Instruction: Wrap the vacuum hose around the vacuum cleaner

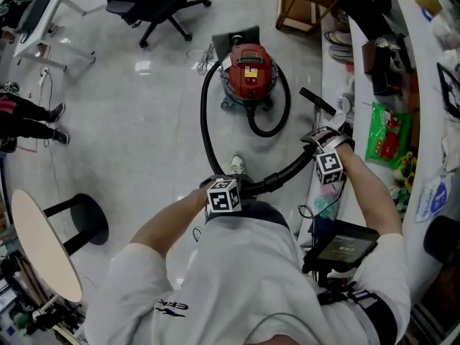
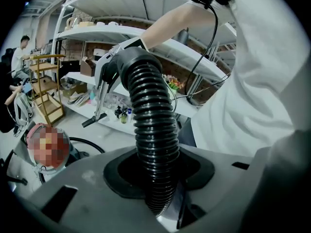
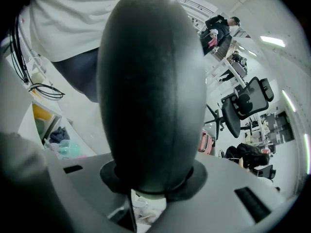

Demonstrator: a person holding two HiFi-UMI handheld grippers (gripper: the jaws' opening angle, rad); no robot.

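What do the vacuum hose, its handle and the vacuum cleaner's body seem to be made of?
Vacuum hose: likely flexible black plastic, glossy; ribbed rings catch highlights. Hose handle: hard black plastic, satin; smooth, with a moulding seam. Vacuum cleaner: body looks like red plastic, slightly shiny, though painted metal is possible.

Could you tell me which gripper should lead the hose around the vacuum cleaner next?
Probably the right gripper: it grips the hose's smooth end piece, which must circle the red vacuum cleaner; the left gripper only clamps the ribbed hose mid-length.
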